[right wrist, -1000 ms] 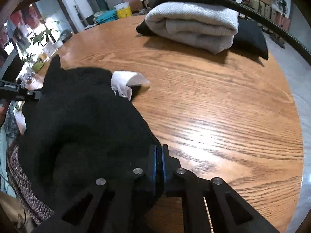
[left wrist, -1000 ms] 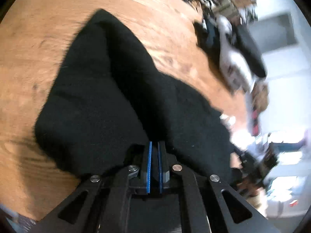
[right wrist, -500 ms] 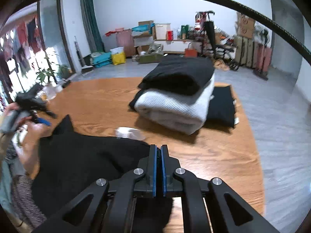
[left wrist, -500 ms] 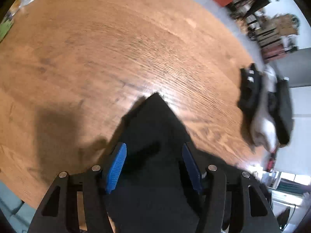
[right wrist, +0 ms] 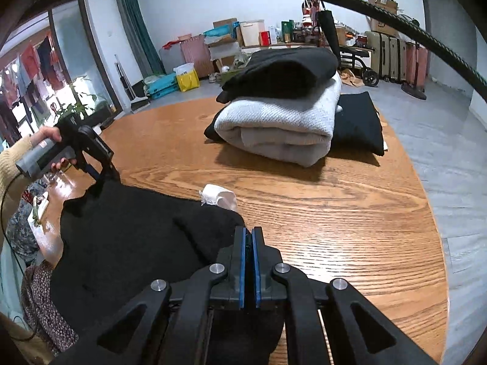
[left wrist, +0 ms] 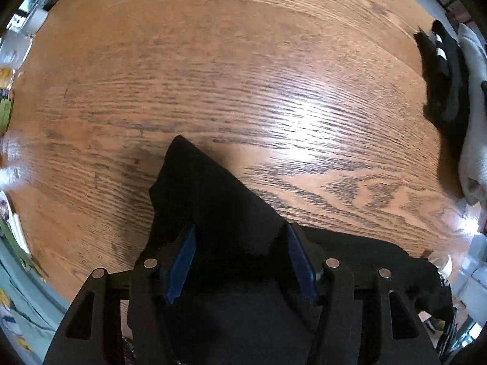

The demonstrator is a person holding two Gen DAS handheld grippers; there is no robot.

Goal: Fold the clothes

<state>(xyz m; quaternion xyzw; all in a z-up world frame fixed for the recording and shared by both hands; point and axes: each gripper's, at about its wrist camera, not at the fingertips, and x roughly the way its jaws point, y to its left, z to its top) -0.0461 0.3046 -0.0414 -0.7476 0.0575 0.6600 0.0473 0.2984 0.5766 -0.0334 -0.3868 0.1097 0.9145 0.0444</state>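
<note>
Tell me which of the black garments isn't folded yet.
The black garment spread at the table's near edge, pinched by the right gripper; the other black pieces lie folded in the far stack.

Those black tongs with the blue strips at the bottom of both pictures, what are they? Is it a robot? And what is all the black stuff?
No robot: a person holds one pair of tongs in each hand, and a small camera on each looks along its fingers. So each picture is the view from one hand.

In the left-hand picture the left tongs point down at a wooden table. Their blue pads have just been moving and now stand apart, with a corner of a black garment lying loose between them.

In the right-hand picture the right tongs are pinched shut on another edge of that same garment. You can see the person's left hand holding the other tongs.

Farther back sits a pile of folded clothes, black on grey. A small white cloth lies beside the garment.
</note>
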